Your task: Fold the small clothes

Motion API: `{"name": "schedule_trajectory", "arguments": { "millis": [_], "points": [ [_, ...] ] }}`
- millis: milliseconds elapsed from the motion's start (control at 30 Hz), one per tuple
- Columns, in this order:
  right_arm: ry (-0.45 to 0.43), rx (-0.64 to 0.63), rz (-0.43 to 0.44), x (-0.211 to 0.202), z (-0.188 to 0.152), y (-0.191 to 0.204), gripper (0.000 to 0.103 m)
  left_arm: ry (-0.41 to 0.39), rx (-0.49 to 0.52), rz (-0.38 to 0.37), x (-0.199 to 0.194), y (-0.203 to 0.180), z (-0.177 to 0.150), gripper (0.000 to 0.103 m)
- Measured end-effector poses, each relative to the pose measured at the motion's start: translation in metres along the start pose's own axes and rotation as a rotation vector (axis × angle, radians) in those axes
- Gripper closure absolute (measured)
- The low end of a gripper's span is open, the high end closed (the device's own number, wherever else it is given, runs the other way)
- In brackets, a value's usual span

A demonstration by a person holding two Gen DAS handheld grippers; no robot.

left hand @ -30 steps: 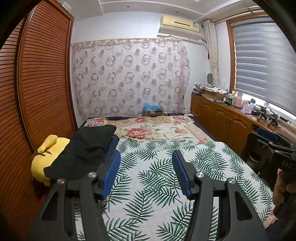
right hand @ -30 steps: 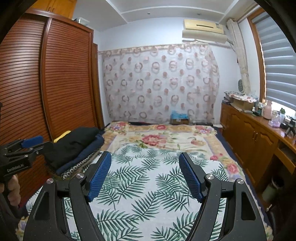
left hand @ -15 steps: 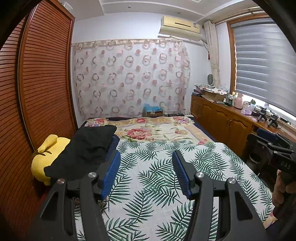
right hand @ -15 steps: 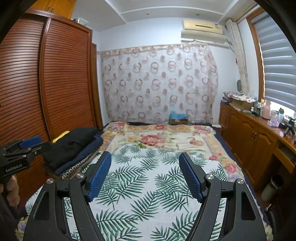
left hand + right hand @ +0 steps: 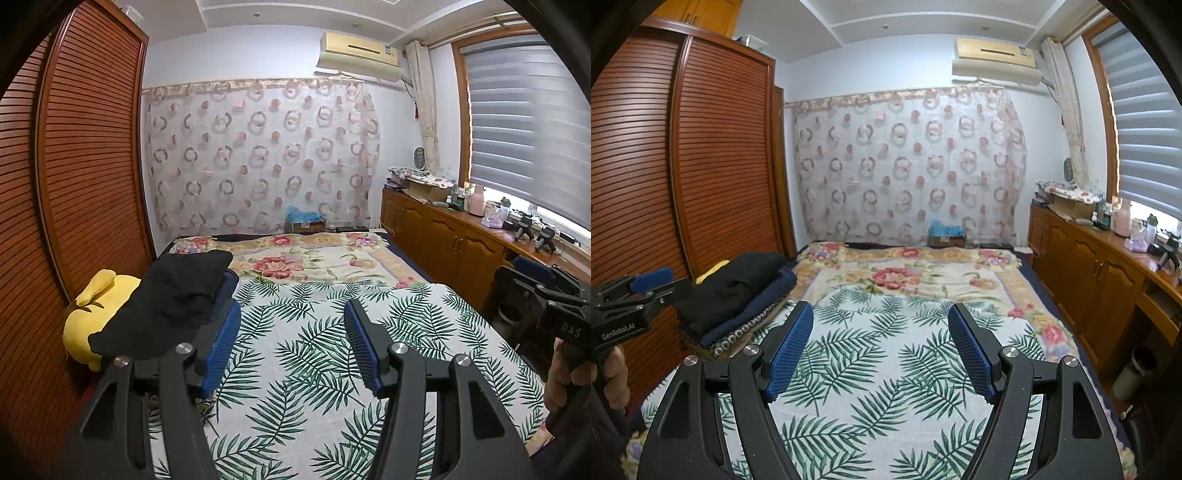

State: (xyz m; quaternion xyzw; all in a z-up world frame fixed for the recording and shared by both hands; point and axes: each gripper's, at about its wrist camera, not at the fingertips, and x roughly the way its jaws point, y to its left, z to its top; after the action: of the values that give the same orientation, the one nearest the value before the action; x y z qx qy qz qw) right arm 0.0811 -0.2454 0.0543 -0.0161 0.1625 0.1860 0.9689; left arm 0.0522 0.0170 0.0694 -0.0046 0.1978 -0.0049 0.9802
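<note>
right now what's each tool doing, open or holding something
Left tool: open, holding nothing, above the leaf-print bedspread.
Right tool: open, holding nothing, above the same bedspread.

A home bedroom: bed (image 5: 332,354) under leaf-print cover, louvred wardrobe (image 5: 701,166), curtained wall, air conditioner (image 5: 360,55).

A white bedspread with green palm-leaf print (image 5: 314,350) meets a cream blanket with red and pink flowers (image 5: 295,258). A black folded garment (image 5: 177,295) lies over a yellow plush pillow (image 5: 92,314). Each black gripper has blue ribbed pads (image 5: 788,343).
</note>
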Motion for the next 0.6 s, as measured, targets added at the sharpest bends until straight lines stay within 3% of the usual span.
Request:
{"name": "schedule_trajectory", "arguments": {
  "millis": [600],
  "points": [
    [0.003,0.004,-0.014,-0.0025,-0.0054,-0.0048,0.026,-0.001,0.001,0.004,-0.0003,0.0001,-0.0006,0.046]
  ]
}}
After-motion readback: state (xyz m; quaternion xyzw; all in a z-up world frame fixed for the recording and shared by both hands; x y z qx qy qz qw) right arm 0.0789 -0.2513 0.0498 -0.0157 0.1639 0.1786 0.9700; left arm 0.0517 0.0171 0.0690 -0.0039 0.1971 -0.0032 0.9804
